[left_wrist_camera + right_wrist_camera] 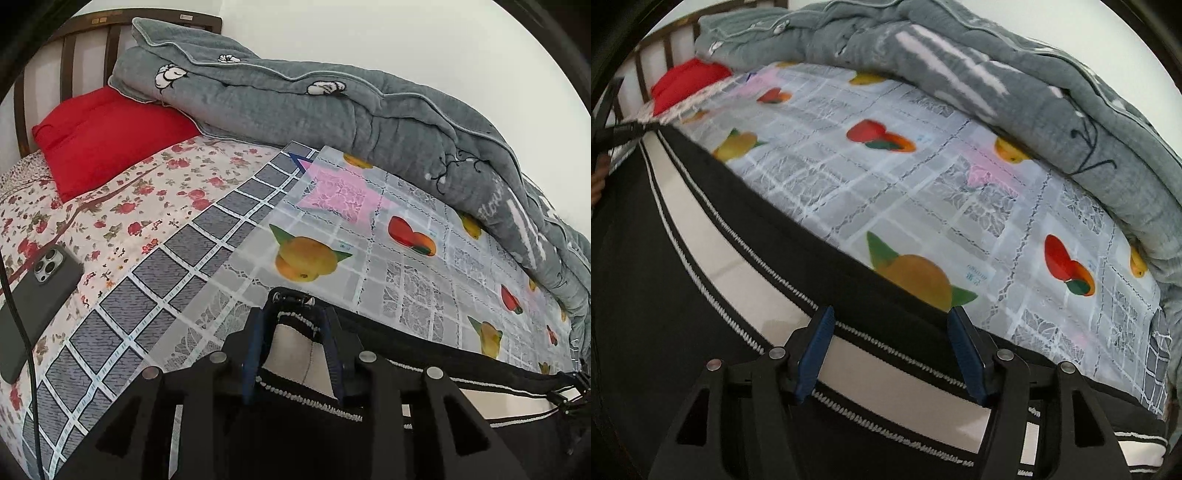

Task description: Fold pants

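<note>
A: Black pants (pixel 424 347) lie low in frame on the bed (pixel 147 206); your left tool (pixel 293 334) is clenched on their bunched edge.

B: Right tool (pixel 892 354) stands released, straddling the stripe. Close before lifting, both ends level.

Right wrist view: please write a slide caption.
Open right gripper straddles the striped black pants on a fruit-print cloth.

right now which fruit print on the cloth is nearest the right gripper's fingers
The big yellow-orange fruit print with green leaves, just beyond the black pants' edge and almost between the blue fingers. The red fruit prints lie farther off across the cloth.
</note>
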`<move>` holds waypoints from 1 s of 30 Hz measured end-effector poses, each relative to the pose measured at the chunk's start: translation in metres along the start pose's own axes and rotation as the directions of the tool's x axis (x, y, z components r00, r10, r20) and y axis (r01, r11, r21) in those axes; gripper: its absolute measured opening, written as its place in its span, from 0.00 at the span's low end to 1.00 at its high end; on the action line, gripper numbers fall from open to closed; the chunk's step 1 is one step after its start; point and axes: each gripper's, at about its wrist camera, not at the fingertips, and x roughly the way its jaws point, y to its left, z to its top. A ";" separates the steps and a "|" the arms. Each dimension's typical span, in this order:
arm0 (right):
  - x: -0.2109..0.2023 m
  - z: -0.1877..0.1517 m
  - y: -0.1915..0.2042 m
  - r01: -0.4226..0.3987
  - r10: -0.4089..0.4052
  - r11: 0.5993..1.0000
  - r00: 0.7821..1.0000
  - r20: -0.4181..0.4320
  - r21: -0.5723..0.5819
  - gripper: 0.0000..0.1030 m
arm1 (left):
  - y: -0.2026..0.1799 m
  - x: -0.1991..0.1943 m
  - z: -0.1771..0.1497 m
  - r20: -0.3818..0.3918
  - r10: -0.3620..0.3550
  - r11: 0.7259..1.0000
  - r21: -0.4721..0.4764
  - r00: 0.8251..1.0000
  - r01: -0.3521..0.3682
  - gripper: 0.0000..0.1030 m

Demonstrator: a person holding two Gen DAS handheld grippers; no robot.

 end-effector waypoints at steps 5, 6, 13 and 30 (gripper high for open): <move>0.002 -0.001 -0.006 -0.073 0.073 0.997 0.997 -0.002 0.016 0.15 | 0.000 -0.001 -0.001 0.003 0.000 1.000 0.004 1.000 0.000 0.29; 0.001 -0.001 -0.004 -0.084 0.084 0.996 0.996 0.006 0.002 0.08 | 0.000 -0.001 -0.002 0.006 0.000 1.000 0.006 1.000 0.000 0.29; -0.023 -0.009 0.006 -0.040 0.047 0.997 0.995 0.093 -0.068 0.03 | 0.001 -0.012 -0.002 0.066 -0.016 1.000 0.022 0.998 0.014 0.11; 0.003 0.007 -0.013 -0.036 0.031 0.997 0.996 0.084 0.062 0.15 | -0.001 0.002 0.007 0.055 0.077 0.996 0.032 0.995 -0.079 0.02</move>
